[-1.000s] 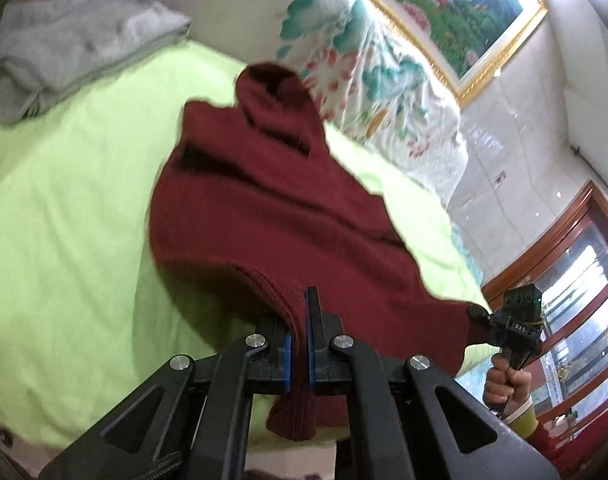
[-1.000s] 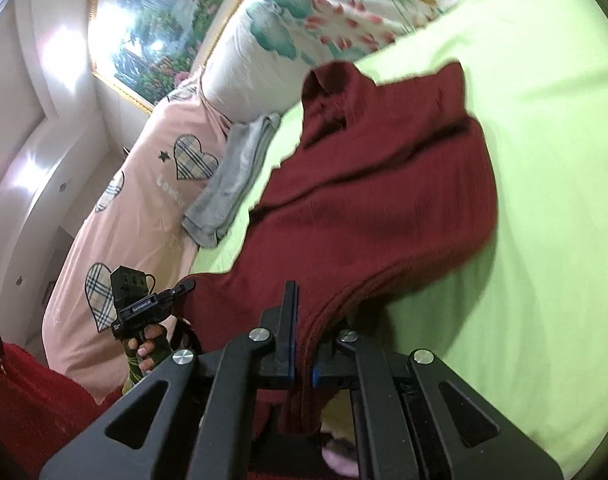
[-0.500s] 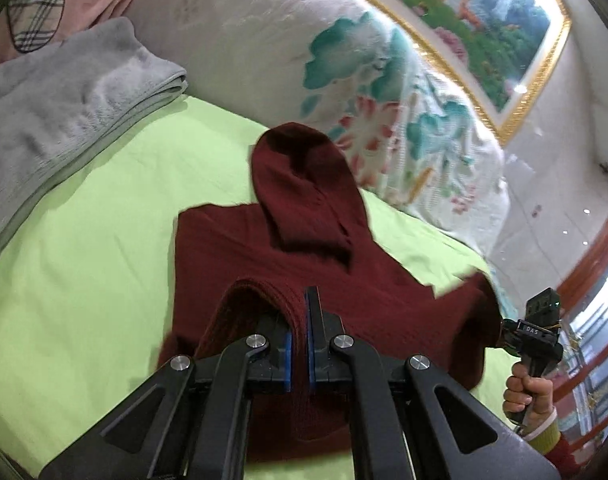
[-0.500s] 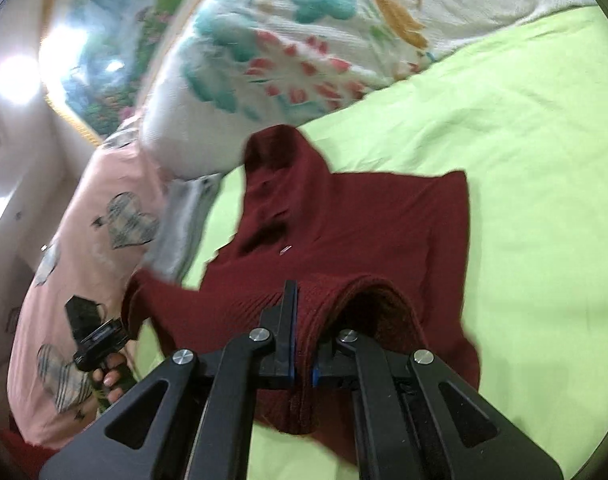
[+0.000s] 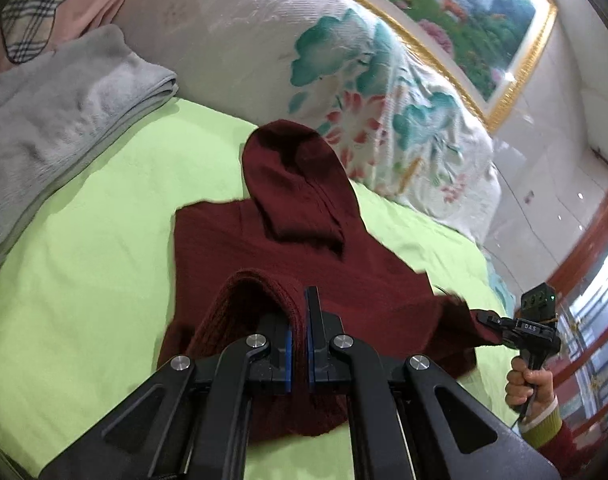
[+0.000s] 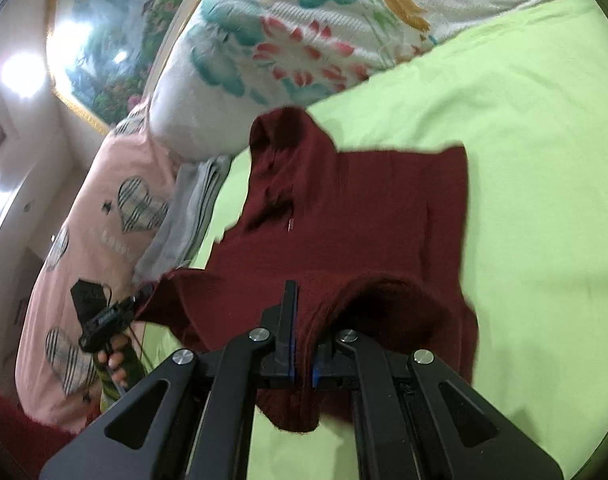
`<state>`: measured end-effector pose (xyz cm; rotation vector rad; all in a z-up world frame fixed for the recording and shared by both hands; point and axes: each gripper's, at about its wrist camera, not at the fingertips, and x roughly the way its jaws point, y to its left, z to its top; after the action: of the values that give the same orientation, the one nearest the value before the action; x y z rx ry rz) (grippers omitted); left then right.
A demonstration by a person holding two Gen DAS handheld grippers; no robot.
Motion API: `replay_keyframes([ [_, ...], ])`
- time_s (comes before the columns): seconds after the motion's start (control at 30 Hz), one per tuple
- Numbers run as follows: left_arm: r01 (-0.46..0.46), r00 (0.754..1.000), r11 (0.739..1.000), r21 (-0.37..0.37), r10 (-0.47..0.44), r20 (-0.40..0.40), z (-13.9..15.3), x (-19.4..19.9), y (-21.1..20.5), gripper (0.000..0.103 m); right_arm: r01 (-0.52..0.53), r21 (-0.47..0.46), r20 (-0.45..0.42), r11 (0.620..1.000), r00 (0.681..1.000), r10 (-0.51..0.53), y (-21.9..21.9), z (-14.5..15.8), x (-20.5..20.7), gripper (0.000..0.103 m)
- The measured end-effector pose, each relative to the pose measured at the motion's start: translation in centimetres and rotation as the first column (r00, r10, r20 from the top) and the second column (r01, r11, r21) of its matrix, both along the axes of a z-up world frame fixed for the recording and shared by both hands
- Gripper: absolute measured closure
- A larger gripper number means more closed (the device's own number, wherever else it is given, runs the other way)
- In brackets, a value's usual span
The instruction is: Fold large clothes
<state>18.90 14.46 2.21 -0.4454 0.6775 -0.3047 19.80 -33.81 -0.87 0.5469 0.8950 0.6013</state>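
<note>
Lime-green bed sheet (image 5: pixel 84 240) underfoot of everything, with a floral quilt roll (image 5: pixel 363 92) banked along the far edge and a gilt-framed landscape painting (image 5: pixel 455 20) on the wall behind. Folded grey blanket (image 5: pixel 56 108) off to the left in the left wrist view; pink heart-print bedding (image 6: pixel 92 232) behind it in the right wrist view.

Dark red hooded sweater (image 5: pixel 304 264) spread on the sheet, long axis running away from both cameras: hood (image 5: pixel 296 184) pointing toward the quilt roll, ribbed hem nearest the lenses. Hood lying flat over the upper body of the garment.

Left gripper (image 5: pixel 298 344) closed down tight on the ribbed hem, fabric pinched between the blue-lined pads and arching up over the left finger (a loose hump of rib standing just above the tip). Same gripper seen small at left in the right wrist view, holding a stretched corner of cloth.

Right gripper (image 6: pixel 302 344) likewise clamped on the hem, a short tail of knit hanging below the fingers, a bulge of fabric to the right of them. Seen far right in the left wrist view, pinching the opposite corner.

Hem lifted off the sheet at both grips; rest of garment resting on the bed.
</note>
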Motion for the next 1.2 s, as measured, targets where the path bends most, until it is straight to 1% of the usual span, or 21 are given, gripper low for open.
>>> replay_keyframes([
  [0.1,0.034,0.999,0.999,0.005,-0.033,-0.025,-0.2,-3.5,0.5,0.1,-0.049,-0.007,-0.054,0.999,0.997,0.048,-1.0,-0.9,-3.8,0.098],
  [0.23,0.083,0.991,0.997,0.008,-0.082,-0.11,-1.9,-7.6,0.7,0.1,-0.12,-0.029,-0.164,0.992,0.98,0.114,-1.0,-2.8,-7.7,0.097],
  [0.3,0.112,0.983,0.993,0.038,-0.105,-0.151,-3.1,-9.2,0.4,0.099,-0.154,-0.046,-0.204,0.987,0.969,0.141,-0.5,-3.4,-8.8,0.094],
  [0.33,0.126,0.976,0.99,0.055,-0.114,-0.183,-3.7,-9.9,0.3,0.099,-0.156,-0.063,-0.217,0.986,0.966,0.139,-0.4,-3.6,-9.1,0.092],
  [0.37,0.139,0.971,0.989,0.056,-0.125,-0.204,-4.1,-10.4,0.3,0.099,-0.155,-0.087,-0.233,0.984,0.964,0.131,-0.6,-3.7,-9.3,0.088],
  [0.43,0.154,0.966,0.986,0.066,-0.136,-0.221,-4.1,-11.4,0.8,0.098,-0.126,-0.136,-0.235,0.983,0.968,0.092,-1.5,-3.1,-9.2,0.065],
  [0.47,0.152,0.966,0.985,0.082,-0.131,-0.222,-3.9,-11.7,1.2,0.098,-0.099,-0.16,-0.226,0.982,0.972,0.061,-2.3,-2.5,-9.1,0.06],
  [0.5,0.15,0.968,0.984,0.094,-0.127,-0.218,-3.5,-11.9,1.6,0.098,-0.071,-0.173,-0.206,0.982,0.978,0.035,-3.1,-1.8,-8.8,0.058],
  [0.57,0.143,0.971,0.984,0.107,-0.119,-0.205,-2.6,-11.7,2.7,0.088,-0.039,-0.168,-0.165,0.985,0.986,0.011,-4.0,-0.5,-7.6,0.058],
  [0.6,0.139,0.974,0.983,0.117,-0.114,-0.196,-2.0,-11.4,3.2,0.088,-0.036,-0.166,-0.154,0.985,0.988,0.01,-4.0,-0.2,-7.1,0.058],
  [0.63,0.136,0.976,0.982,0.133,-0.11,-0.189,-1.5,-10.8,3.4,0.085,-0.037,-0.165,-0.141,0.986,0.99,0.014,-3.7,0.2,-6.2,0.058],
  [0.7,0.131,0.981,0.979,0.157,-0.105,-0.161,-0.4,-8.9,3.7,0.084,-0.057,-0.159,-0.104,0.986,0.994,0.041,-2.3,1.0,-3.7,0.058],
  [0.77,0.123,0.986,0.981,0.15,-0.104,-0.13,0.6,-5.9,3.6,0.074,-0.086,-0.148,-0.07,0.985,0.995,0.076,-0.5,1.5,-1.3,0.058],
  [0.87,0.11,0.99,0.986,0.125,-0.098,-0.101,1.2,-0.5,2.7,0.07,-0.12,-0.159,-0.027,0.98,0.993,0.117,3.1,2.0,3.4,0.058],
  [0.93,0.101,0.989,0.99,0.102,-0.089,-0.117,0.8,3.8,1.8,0.067,-0.134,-0.142,-0.018,0.981,0.991,0.133,5.4,2.3,7.4,0.058],
  [1.03,0.093,0.983,0.994,0.049,-0.084,-0.166,-0.4,10.5,0.6,0.067,-0.134,-0.192,0.004,0.972,0.991,0.137,8.4,2.8,11.8,0.058],
  [1.07,0.087,0.981,0.995,0.044,-0.078,-0.177,-0.8,12.0,0.3,0.066,-0.137,-0.216,0.025,0.967,0.989,0.146,9.6,3.1,13.7,0.058],
  [1.1,0.072,0.979,0.996,0.049,-0.062,-0.196,-1.3,14.5,0.0,0.066,-0.137,-0.227,0.042,0.964,0.988,0.15,10.6,3.2,15.6,0.057],
  [1.2,0.039,0.98,0.996,0.079,-0.023,-0.197,-1.8,18.9,-0.5,0.064,-0.108,-0.247,0.071,0.963,0.989,0.129,12.2,3.2,20.1,0.056],
])
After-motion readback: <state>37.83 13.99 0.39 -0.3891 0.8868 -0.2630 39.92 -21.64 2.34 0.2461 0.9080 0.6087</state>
